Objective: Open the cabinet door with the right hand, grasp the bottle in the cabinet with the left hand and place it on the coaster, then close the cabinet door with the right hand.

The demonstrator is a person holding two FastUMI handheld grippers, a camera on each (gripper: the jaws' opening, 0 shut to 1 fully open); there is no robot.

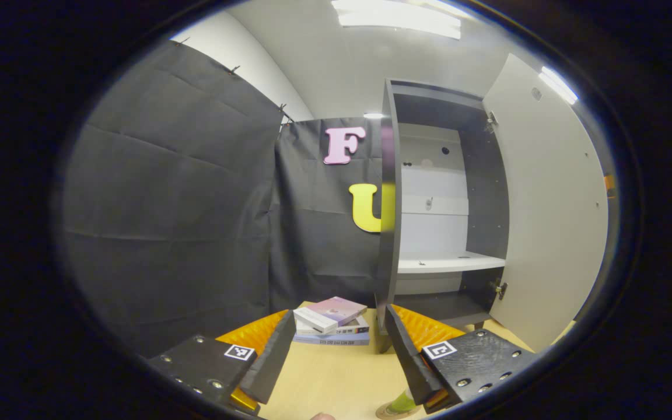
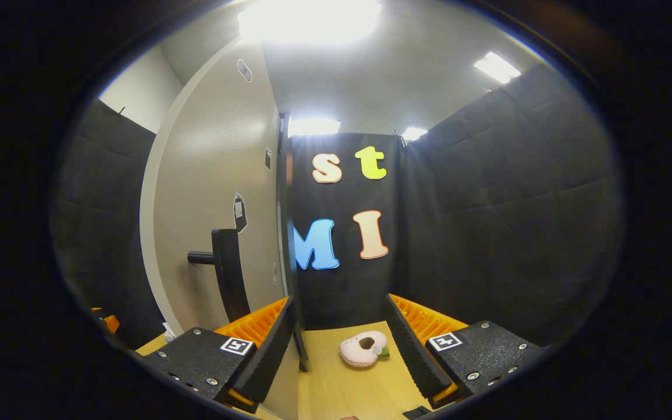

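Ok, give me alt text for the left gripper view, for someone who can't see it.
The cabinet stands open, its door swung out to the right, with a bare white shelf inside. The left claw is open over the wooden table; a stack of books lies beyond it.

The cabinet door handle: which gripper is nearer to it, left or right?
Right. The right gripper is beside the open door, with the black handle just ahead to its left. The left gripper faces the cabinet interior.
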